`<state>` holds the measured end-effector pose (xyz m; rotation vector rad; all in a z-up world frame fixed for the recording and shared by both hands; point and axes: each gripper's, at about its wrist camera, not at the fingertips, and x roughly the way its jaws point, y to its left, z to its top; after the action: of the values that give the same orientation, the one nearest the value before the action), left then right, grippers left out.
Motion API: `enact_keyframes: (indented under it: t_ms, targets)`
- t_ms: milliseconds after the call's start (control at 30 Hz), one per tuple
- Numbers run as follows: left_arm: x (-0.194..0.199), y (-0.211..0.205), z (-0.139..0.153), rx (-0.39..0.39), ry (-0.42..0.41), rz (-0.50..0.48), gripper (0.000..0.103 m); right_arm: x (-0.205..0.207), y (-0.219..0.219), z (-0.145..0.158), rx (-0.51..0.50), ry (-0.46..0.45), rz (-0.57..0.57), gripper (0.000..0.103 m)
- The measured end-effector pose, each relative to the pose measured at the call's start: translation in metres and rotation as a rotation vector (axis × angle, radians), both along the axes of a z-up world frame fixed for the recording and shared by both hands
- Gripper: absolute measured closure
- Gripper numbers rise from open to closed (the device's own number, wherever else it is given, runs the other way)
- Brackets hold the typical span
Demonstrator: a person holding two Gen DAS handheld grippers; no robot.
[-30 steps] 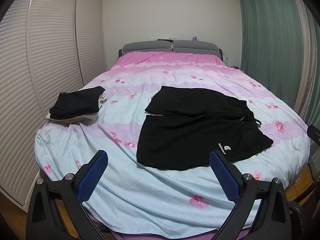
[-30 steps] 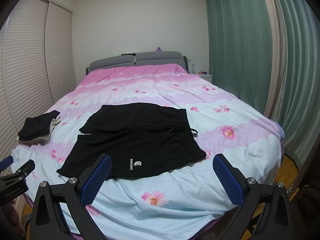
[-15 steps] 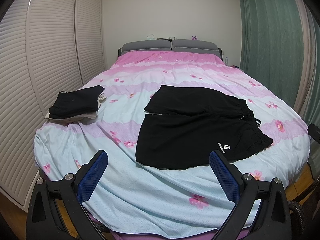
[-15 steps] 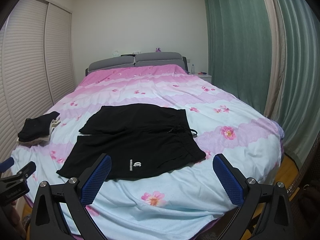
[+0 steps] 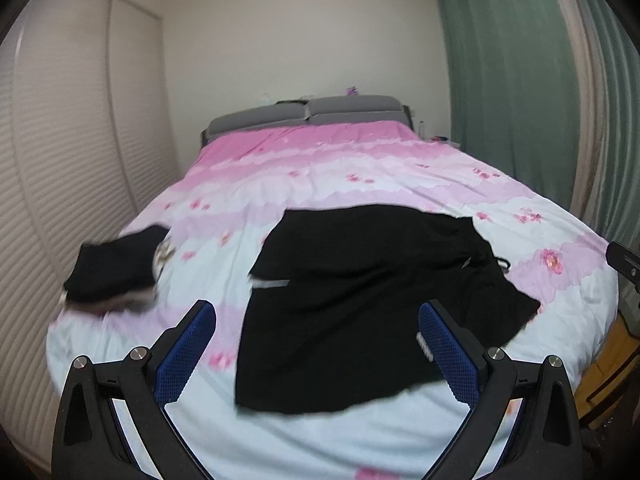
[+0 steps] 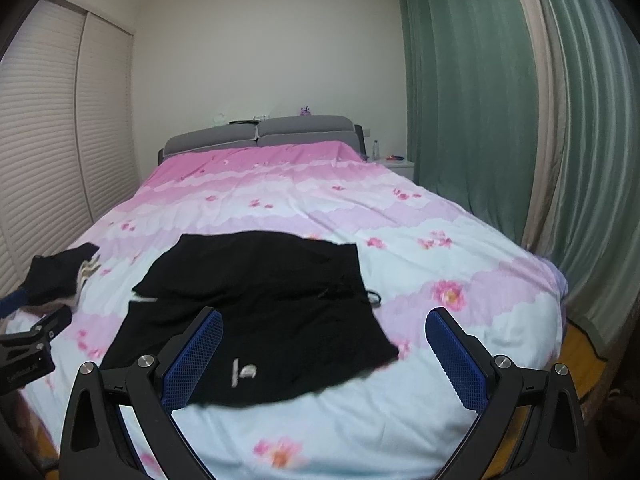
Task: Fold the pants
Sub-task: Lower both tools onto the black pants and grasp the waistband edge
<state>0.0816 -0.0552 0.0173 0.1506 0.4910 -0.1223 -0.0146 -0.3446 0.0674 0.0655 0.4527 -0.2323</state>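
Observation:
Black shorts (image 5: 360,296) (image 6: 264,312) lie spread flat on the flowered bed cover, legs toward the left, waistband with drawstring toward the right, a small white logo (image 6: 244,372) near the front edge. My left gripper (image 5: 318,354) hovers open over the near edge of the shorts, nothing between its blue pads. My right gripper (image 6: 324,360) is open too, above the logo side of the shorts, holding nothing. Neither gripper touches the cloth.
A pile of folded dark clothes (image 5: 116,268) (image 6: 56,276) rests at the bed's left edge. The bed (image 5: 360,172) fills the room between the slatted wardrobe doors (image 5: 60,184) and green curtains (image 6: 480,120). A grey headboard (image 6: 260,132) stands at the back.
Both grippers have moved forward and lower toward the bed; the shorts now appear larger and closer, and the left view is blurred by motion. Both stay open.

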Motion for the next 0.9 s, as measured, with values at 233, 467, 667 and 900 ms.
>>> enact_keyframes:
  t_ms: [233,467,667,900]
  targets:
    - [0.090,-0.047,0.006,0.037,0.004,-0.080,0.000,0.075,-0.028,0.008,-0.040,-0.009,-0.002,0.000]
    - [0.188,-0.101,0.000,0.129,0.022,-0.215,0.000,0.172,-0.059,0.001,-0.031,0.026,0.019,0.000]
    - [0.288,-0.141,-0.013,0.171,0.104,-0.325,0.005,0.259,-0.095,-0.023,0.030,0.111,0.019,0.000]
    - [0.402,-0.187,-0.049,0.231,0.227,-0.434,0.014,0.359,-0.140,-0.074,0.133,0.248,-0.001,0.000]
